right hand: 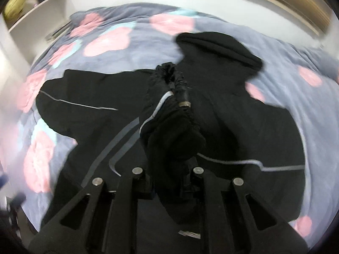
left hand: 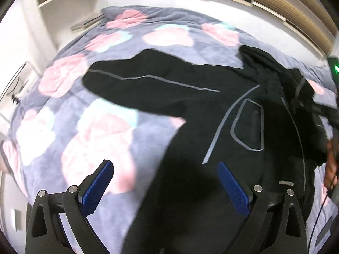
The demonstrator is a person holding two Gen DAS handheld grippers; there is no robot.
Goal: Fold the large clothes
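Note:
A black jacket (left hand: 190, 105) with thin grey piping lies spread on a bed, one sleeve (left hand: 127, 84) stretched out to the left. My left gripper (left hand: 165, 182) hovers above its lower body, blue pads (left hand: 97, 188) wide apart and nothing between them: open. In the right wrist view the jacket (right hand: 95, 127) fills the middle, its hood (right hand: 218, 46) at the top. My right gripper (right hand: 169, 169) is shut on a bunched sleeve (right hand: 169, 127), which hangs over and hides the fingertips. The cuff (right hand: 169, 74) points away from me.
A grey-blue blanket (left hand: 95, 127) with pink flowers covers the bed. White shelves (left hand: 70, 2) stand at the far left, with a yellow ball (right hand: 13, 8) on them. A wooden slatted headboard (left hand: 275, 4) runs along the back. A person's hand (left hand: 331, 163) shows at the right edge.

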